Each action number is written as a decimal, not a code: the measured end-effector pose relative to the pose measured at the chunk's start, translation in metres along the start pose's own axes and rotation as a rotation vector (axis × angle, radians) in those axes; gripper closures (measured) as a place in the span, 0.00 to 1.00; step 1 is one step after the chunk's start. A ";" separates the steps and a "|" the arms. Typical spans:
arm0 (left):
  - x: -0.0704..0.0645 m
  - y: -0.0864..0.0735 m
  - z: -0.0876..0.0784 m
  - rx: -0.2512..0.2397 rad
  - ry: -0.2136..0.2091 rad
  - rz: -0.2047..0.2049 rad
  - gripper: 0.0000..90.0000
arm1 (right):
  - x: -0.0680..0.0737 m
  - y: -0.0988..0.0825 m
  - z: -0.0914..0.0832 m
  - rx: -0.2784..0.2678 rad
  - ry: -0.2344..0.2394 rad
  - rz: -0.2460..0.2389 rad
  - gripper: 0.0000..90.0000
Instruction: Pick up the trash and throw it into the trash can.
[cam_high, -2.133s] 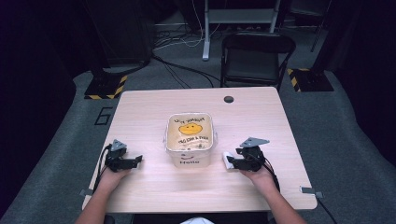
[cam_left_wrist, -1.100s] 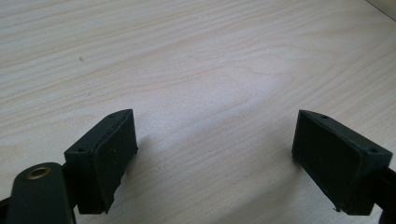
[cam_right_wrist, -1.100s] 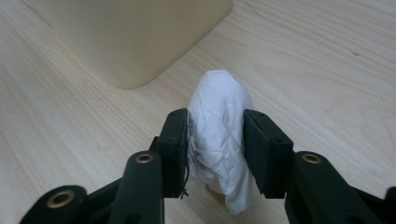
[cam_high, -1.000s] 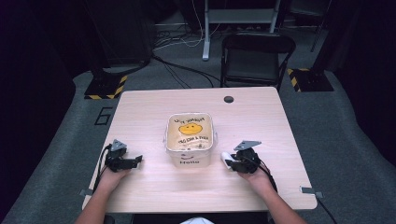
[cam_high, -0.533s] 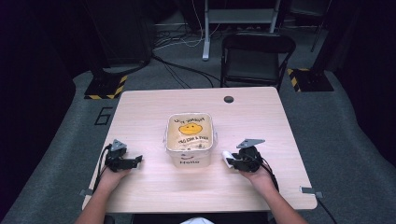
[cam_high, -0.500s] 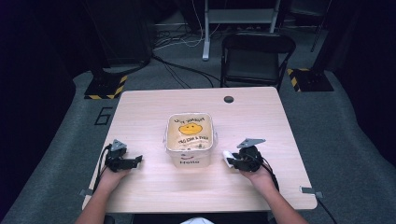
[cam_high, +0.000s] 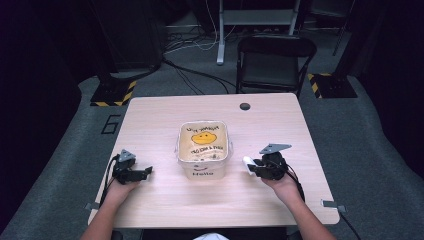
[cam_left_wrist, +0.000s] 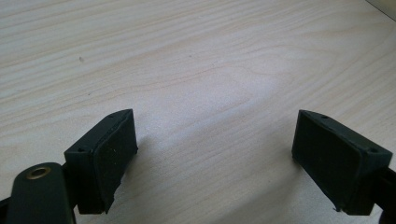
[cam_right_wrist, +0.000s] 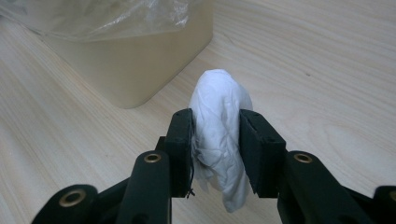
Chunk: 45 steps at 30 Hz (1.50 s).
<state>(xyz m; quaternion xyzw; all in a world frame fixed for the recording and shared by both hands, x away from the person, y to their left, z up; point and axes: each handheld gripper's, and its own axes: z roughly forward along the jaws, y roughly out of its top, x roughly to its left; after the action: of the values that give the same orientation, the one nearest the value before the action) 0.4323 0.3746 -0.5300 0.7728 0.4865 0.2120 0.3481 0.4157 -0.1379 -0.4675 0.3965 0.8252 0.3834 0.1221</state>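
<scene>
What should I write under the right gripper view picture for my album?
Right tool squeezing a crumpled white tissue above the table, next to a beige bin.

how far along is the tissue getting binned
Done: the right hand-held gripper is shut on the crumpled white tissue, which the high view shows beside the bin. In hand: the tissue is held near the bin's right wall, outside it. Left: carrying it over the bag-lined rim and letting go, which looks like the likely next step. The left hand-held gripper is open over the table, holding nothing.
</scene>
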 end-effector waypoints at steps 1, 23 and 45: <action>0.000 0.000 0.000 0.000 0.000 0.000 0.15 | -0.001 0.001 -0.002 -0.002 -0.003 0.001 0.73; 0.000 0.000 0.000 0.003 -0.001 0.000 0.16 | 0.006 0.036 -0.028 -0.010 0.022 -0.041 0.72; 0.000 0.000 0.000 0.000 0.000 -0.001 0.16 | 0.021 0.078 -0.041 -0.012 0.047 -0.088 0.71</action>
<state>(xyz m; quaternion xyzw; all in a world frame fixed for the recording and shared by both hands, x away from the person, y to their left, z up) 0.4323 0.3746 -0.5301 0.7726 0.4868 0.2117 0.3483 0.4250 -0.1135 -0.3801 0.3501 0.8421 0.3919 0.1217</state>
